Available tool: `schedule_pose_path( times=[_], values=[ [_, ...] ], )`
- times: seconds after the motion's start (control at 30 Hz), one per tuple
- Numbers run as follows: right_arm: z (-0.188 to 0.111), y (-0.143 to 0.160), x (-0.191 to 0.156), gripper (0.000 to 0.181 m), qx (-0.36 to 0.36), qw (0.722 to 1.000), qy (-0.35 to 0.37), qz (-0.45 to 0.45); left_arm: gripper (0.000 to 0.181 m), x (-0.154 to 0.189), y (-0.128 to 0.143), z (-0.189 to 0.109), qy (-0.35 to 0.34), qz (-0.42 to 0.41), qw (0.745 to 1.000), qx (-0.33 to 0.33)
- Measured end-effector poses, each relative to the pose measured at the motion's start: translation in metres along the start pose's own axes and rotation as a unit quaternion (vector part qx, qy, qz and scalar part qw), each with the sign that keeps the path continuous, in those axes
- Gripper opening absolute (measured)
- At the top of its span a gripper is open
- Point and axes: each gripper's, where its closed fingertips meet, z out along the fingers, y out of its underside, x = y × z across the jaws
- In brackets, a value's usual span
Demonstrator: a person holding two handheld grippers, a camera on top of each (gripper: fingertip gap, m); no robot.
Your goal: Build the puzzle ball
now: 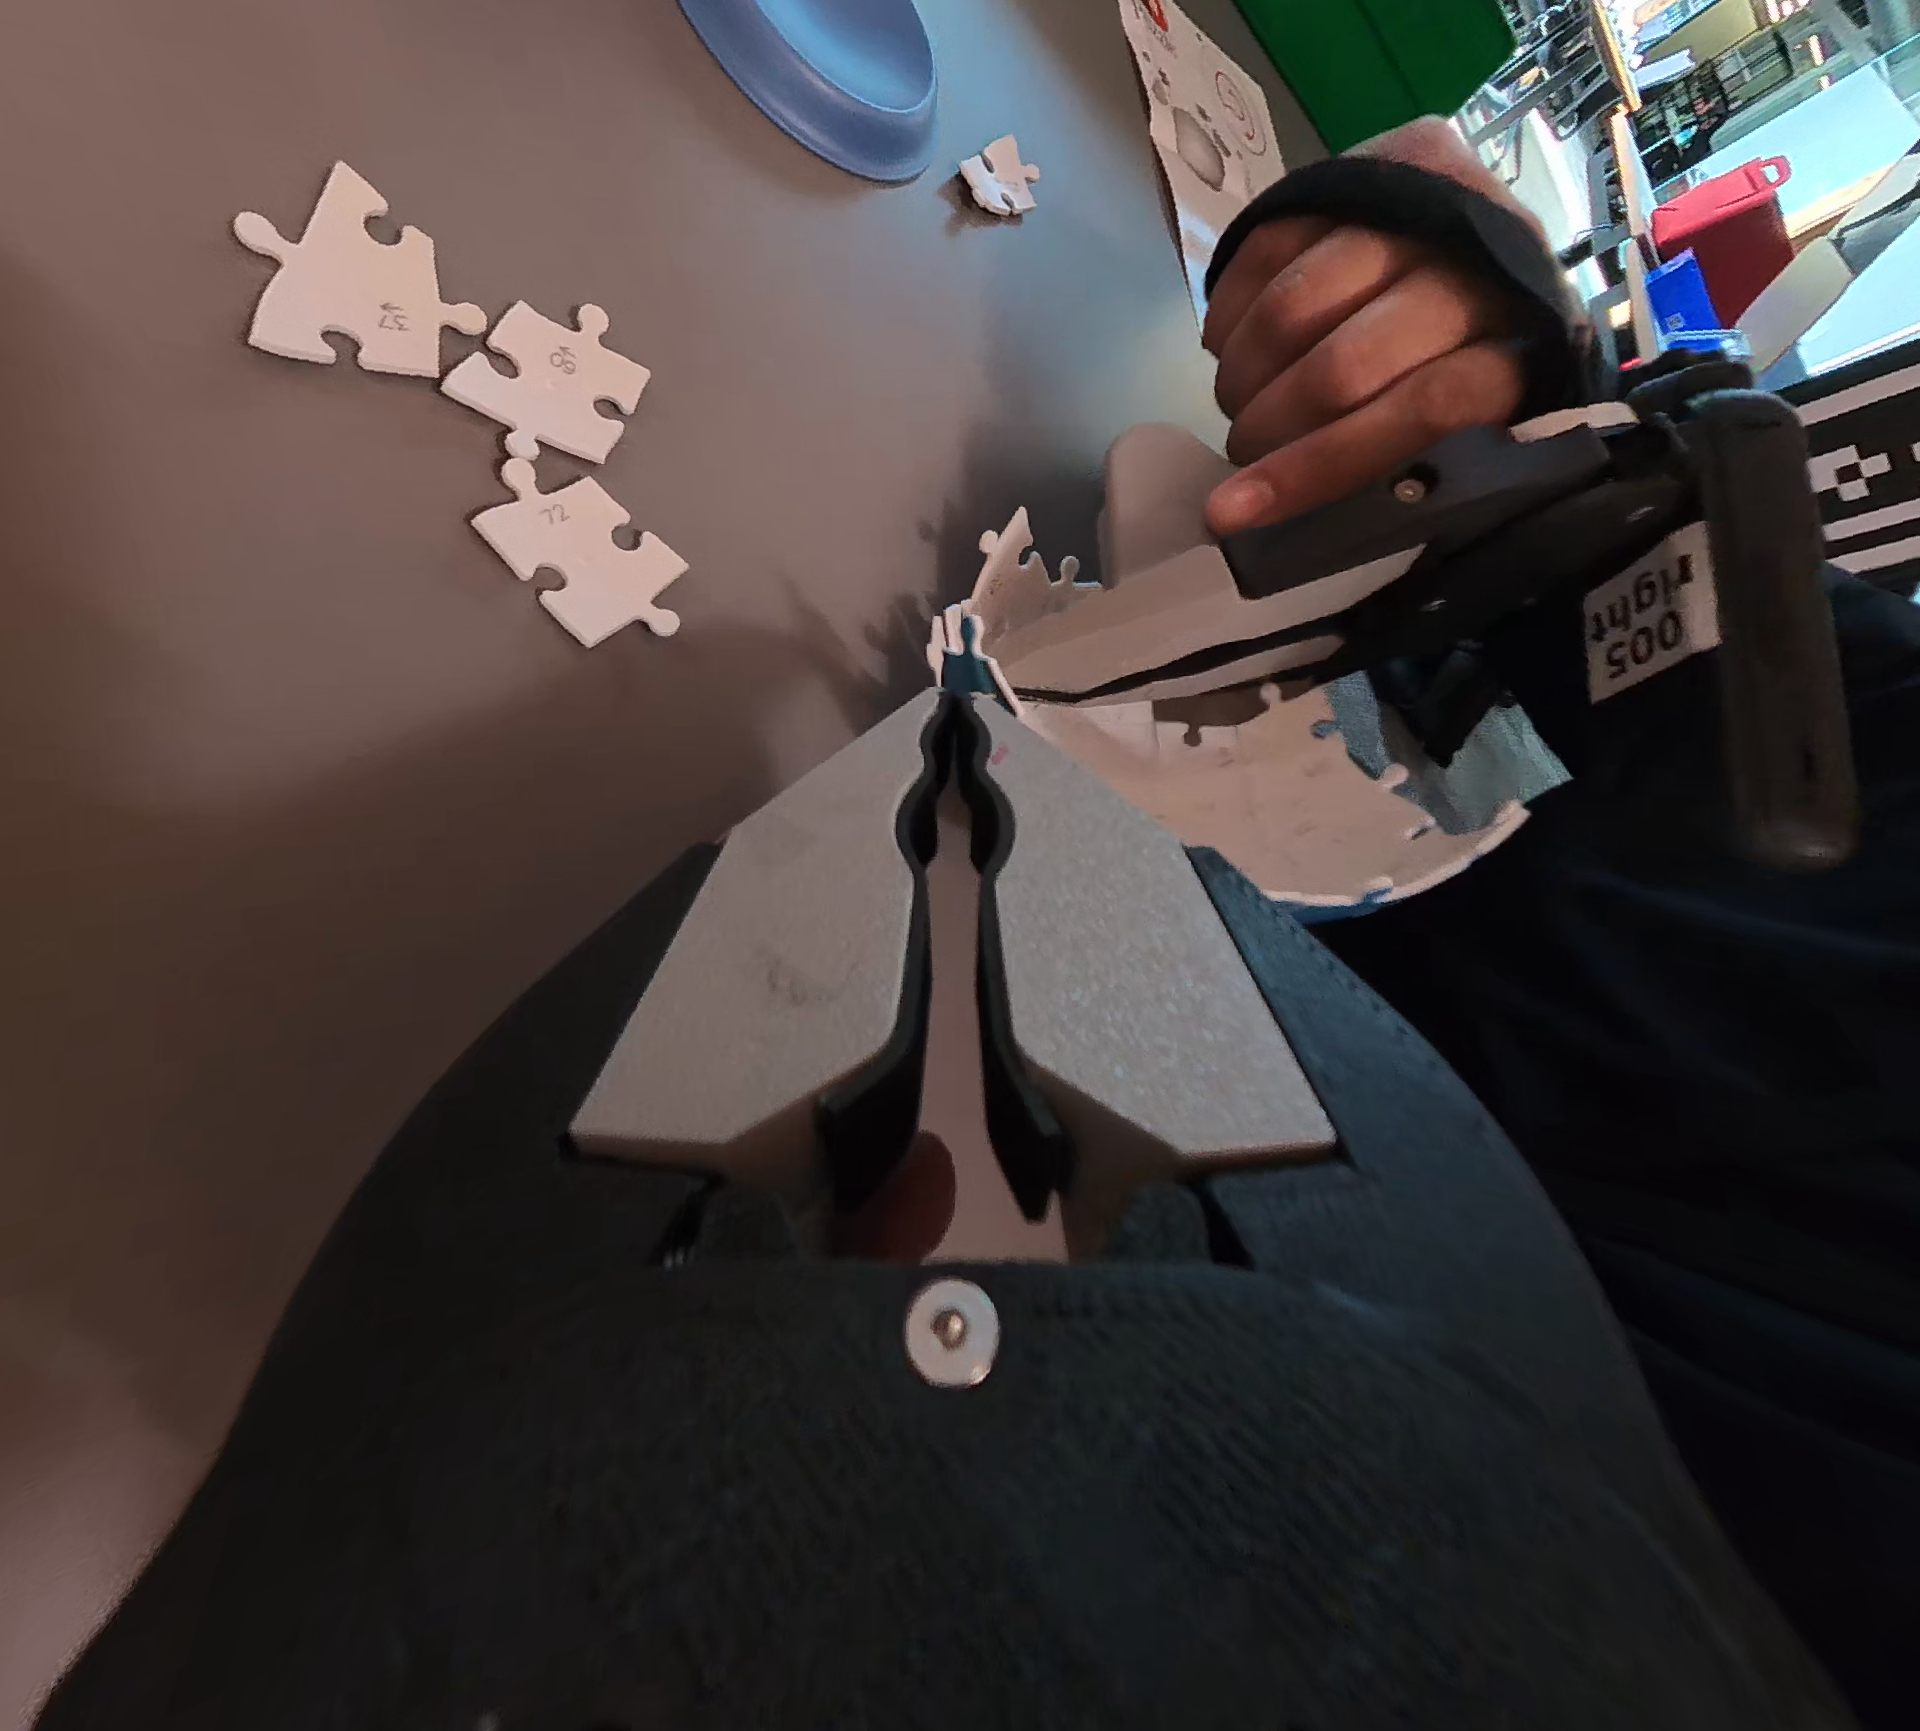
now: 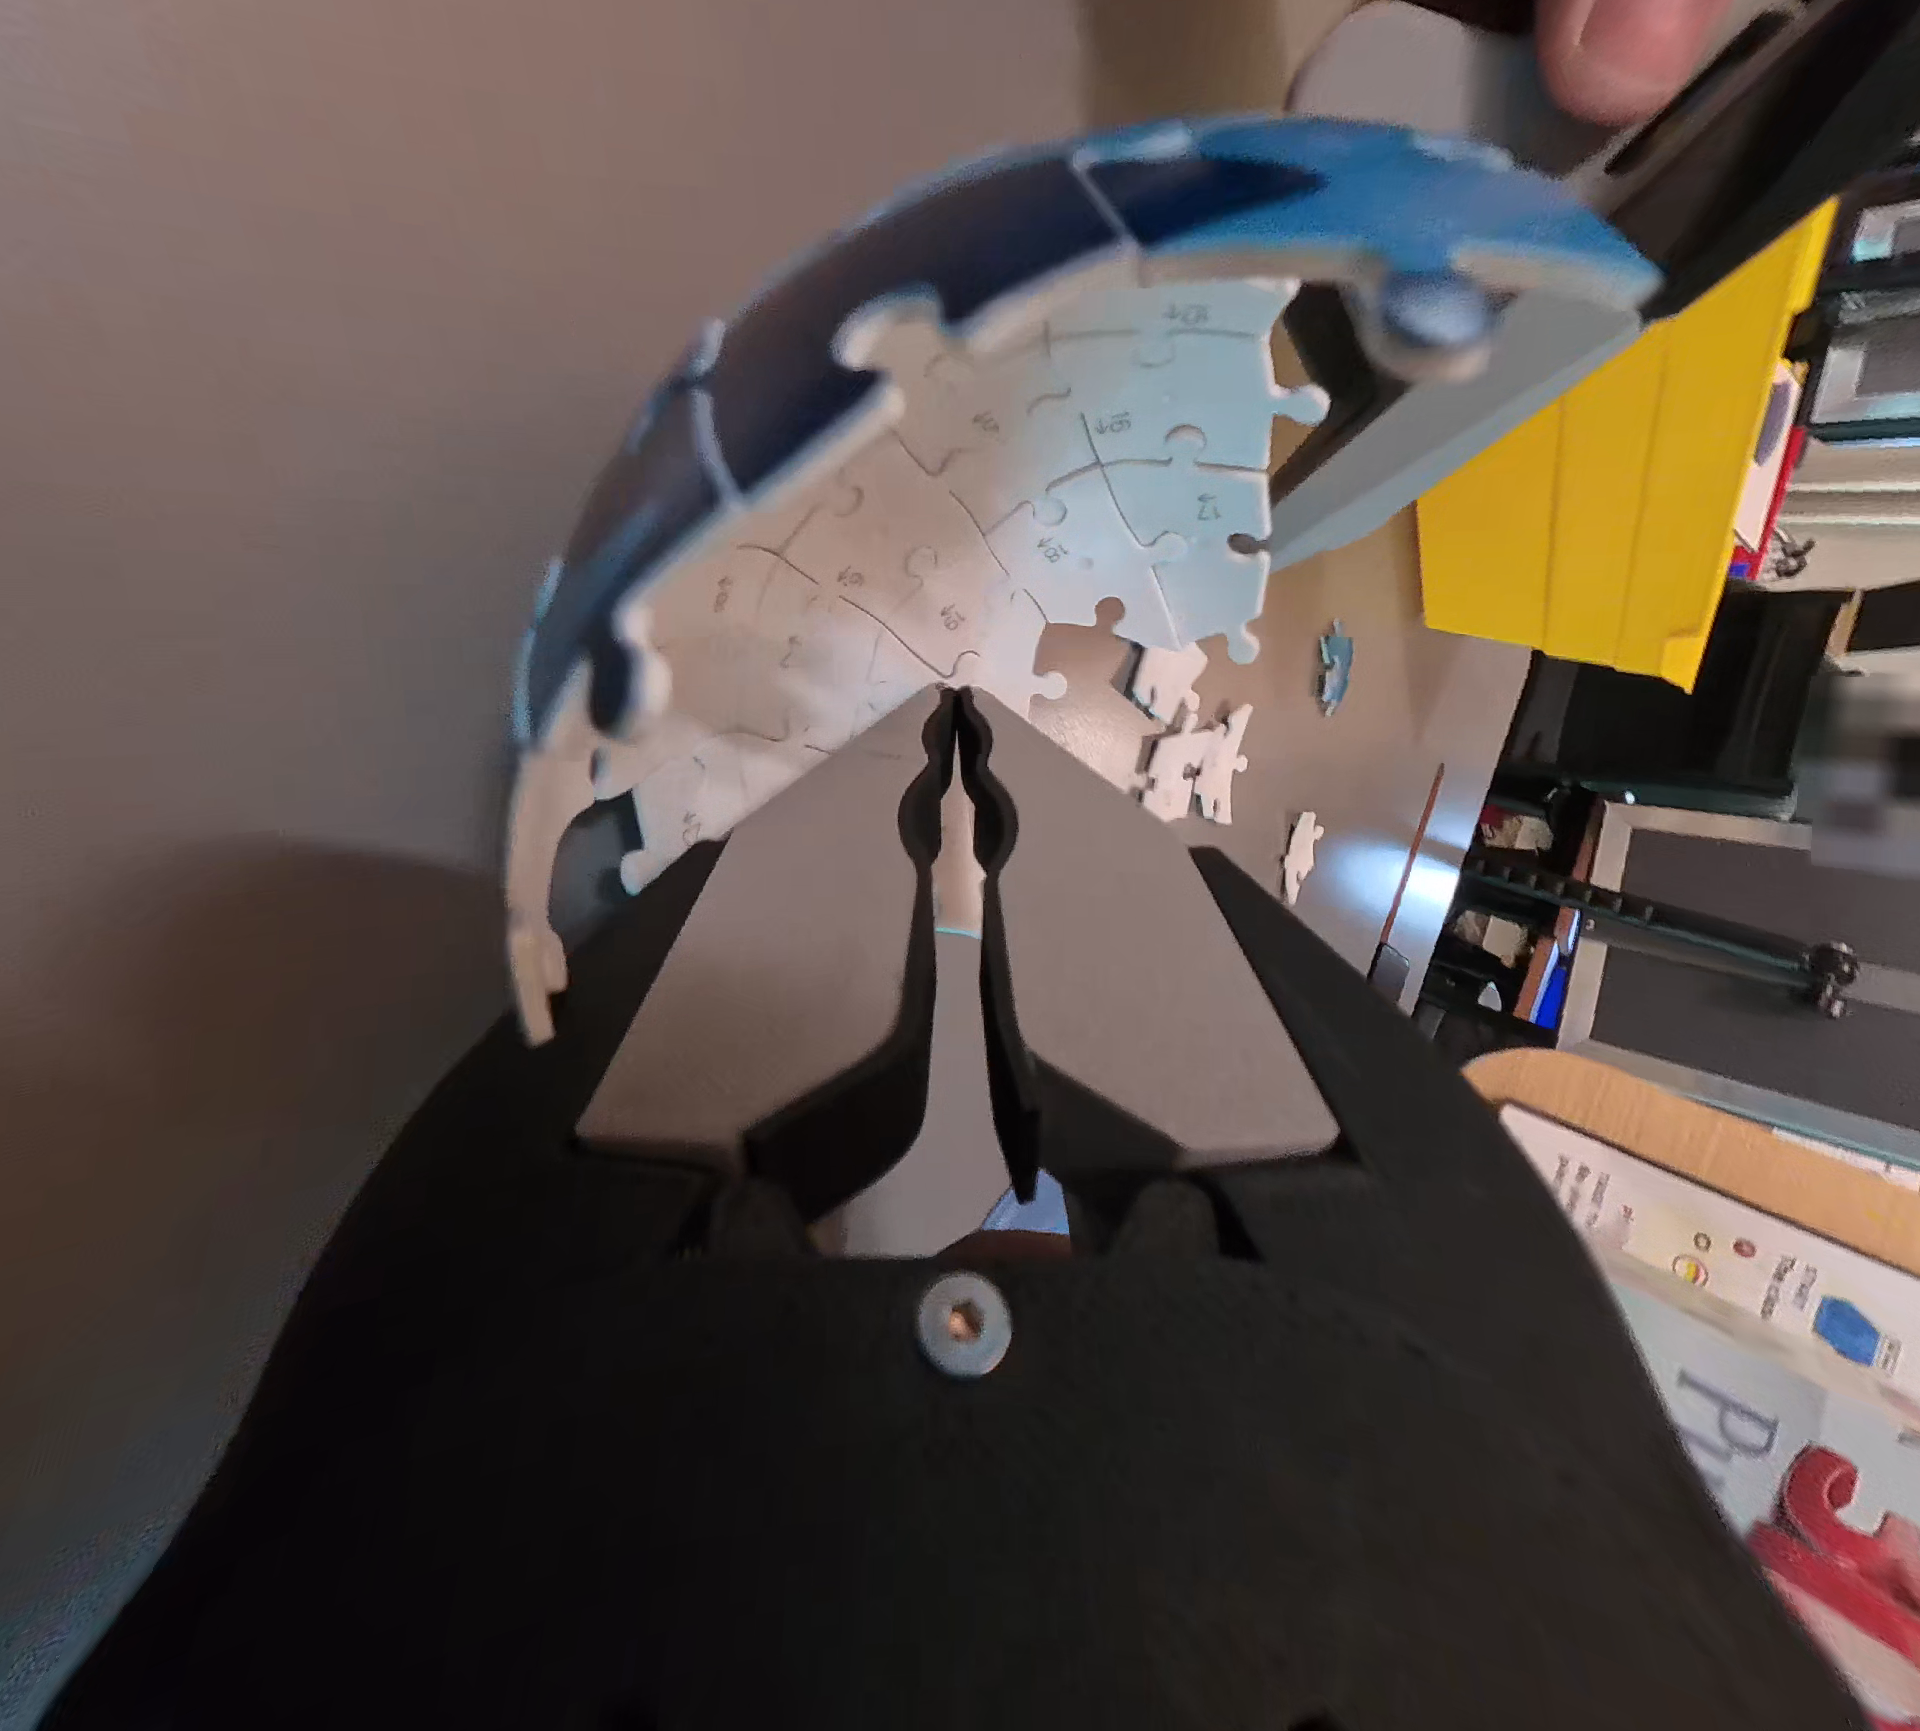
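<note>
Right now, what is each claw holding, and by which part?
Left claw: shut on a loose piece, by its lower edge. Right claw: shut on the half-built ball, by its jagged open rim.

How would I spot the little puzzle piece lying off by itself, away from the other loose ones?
Find the round blue dish on the grey table. Just beside its rim lies a small white puzzle piece, near a printed sheet. Unlike the three white pieces clustered together farther along the table, it sits alone.
</note>
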Motion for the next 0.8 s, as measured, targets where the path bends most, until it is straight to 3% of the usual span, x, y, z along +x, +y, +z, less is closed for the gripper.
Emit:
schedule_pose_path(
  times=[0.37, 0.67, 0.8],
  values=[
    [0.006, -0.005, -0.004, 0.0, 0.015, 0.989, -0.122, -0.088, 0.0, -0.018, 0.006, 0.001, 0.012, -0.024, 1.0, 0.002],
    [0.009, -0.008, -0.004, 0.0, 0.023, 0.954, -0.251, -0.162, 0.0, -0.03, 0.005, -0.001, 0.023, -0.019, 1.0, 0.006],
    [0.01, -0.01, -0.004, 0.0, 0.027, 0.939, -0.276, -0.203, 0.0, -0.03, 0.0, -0.005, 0.027, -0.016, 0.999, 0.029]
  ],
)
